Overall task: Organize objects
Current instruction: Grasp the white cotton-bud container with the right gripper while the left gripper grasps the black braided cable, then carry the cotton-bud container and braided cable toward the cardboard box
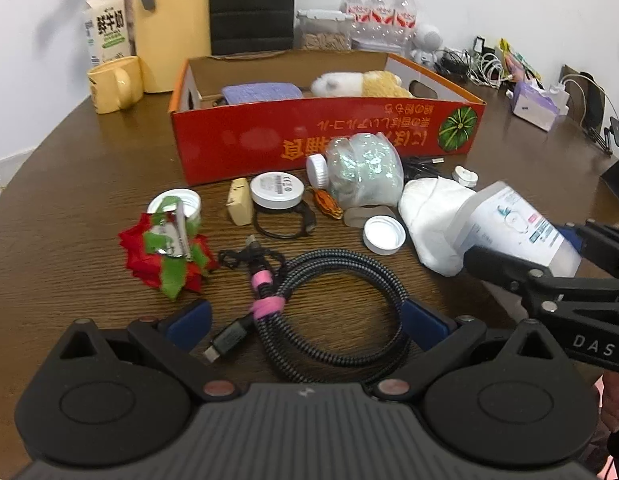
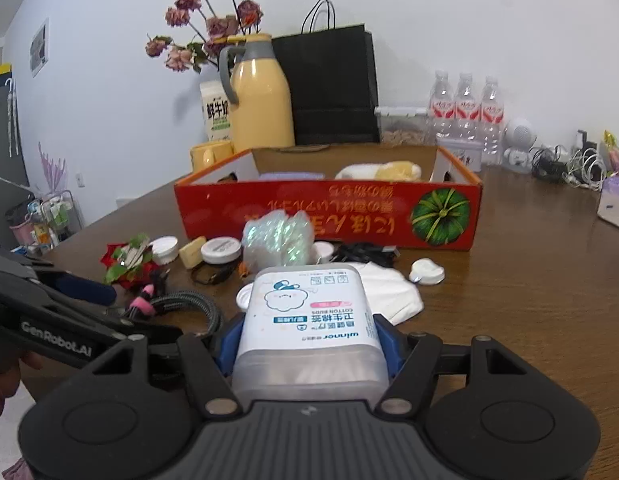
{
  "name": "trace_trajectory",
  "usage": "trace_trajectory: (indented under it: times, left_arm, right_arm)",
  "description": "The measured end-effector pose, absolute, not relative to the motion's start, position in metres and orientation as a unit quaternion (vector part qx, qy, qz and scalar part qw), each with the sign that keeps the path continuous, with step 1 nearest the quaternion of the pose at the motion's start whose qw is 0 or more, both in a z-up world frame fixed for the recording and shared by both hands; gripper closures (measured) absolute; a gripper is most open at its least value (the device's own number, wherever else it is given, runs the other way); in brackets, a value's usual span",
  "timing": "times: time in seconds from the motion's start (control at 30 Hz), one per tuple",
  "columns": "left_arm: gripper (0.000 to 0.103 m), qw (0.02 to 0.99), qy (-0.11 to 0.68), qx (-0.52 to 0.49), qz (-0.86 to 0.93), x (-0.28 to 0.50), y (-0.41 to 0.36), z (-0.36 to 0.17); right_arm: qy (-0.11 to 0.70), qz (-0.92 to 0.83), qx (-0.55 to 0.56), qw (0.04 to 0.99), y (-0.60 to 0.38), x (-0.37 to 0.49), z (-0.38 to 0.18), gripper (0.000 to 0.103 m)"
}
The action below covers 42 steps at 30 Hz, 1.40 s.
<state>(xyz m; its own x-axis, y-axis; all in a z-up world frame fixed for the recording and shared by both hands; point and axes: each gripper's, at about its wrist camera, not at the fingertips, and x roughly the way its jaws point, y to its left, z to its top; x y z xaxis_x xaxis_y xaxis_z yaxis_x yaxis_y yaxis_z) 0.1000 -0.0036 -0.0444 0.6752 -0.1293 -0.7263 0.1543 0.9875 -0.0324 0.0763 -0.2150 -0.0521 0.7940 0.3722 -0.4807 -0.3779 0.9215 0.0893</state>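
My right gripper (image 2: pixel 307 334) is shut on a white cotton bud box (image 2: pixel 307 320) and holds it above the table; the box also shows in the left wrist view (image 1: pixel 513 228). My left gripper (image 1: pixel 305 320) is open, its blue pads on either side of a coiled braided cable (image 1: pixel 329 312) with pink ties. A red cardboard box (image 1: pixel 309 136) stands behind, holding a purple cloth (image 1: pixel 261 92) and a plush toy (image 1: pixel 357 84). Loose items lie in front of it: a red and green paper flower (image 1: pixel 165 252), a clear bag (image 1: pixel 365 172) and a white cloth (image 1: pixel 429 216).
White lids (image 1: pixel 383 234), a round white tin (image 1: pixel 276 190), a yellow eraser (image 1: pixel 240 202) and a black band (image 1: pixel 283 220) lie on the wooden table (image 1: pixel 89 168). A yellow jug (image 1: pixel 171 20), mug (image 1: pixel 115 84), milk carton (image 1: pixel 105 24), black bag (image 2: pixel 329 84) and water bottles (image 2: pixel 465 108) stand at the back.
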Motion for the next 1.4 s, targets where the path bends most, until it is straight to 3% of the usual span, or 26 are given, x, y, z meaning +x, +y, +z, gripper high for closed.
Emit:
trace_trajectory:
  times: [0.63, 0.8, 0.87, 1.4]
  left_arm:
    - [0.000, 0.895, 0.437, 0.045, -0.079, 0.115, -0.028, -0.053]
    - [0.001, 0.903, 0.423, 0.036, -0.064, 0.112, -0.030, -0.055]
    - [0.010, 0.909, 0.411, 0.035, -0.065, 0.108, -0.031, -0.054]
    - [0.011, 0.939, 0.337, 0.018, -0.066, 0.096, -0.027, -0.004]
  right_arm:
    - [0.235, 0.193, 0.012, 0.953, -0.237, 0.077, -0.053, 0.039]
    - [0.233, 0.194, 0.016, 0.953, -0.238, 0.076, -0.054, 0.039]
    - [0.232, 0.195, 0.017, 0.953, -0.239, 0.076, -0.054, 0.039]
    - [0.189, 0.202, 0.011, 0.961, -0.237, 0.081, -0.032, 0.039]
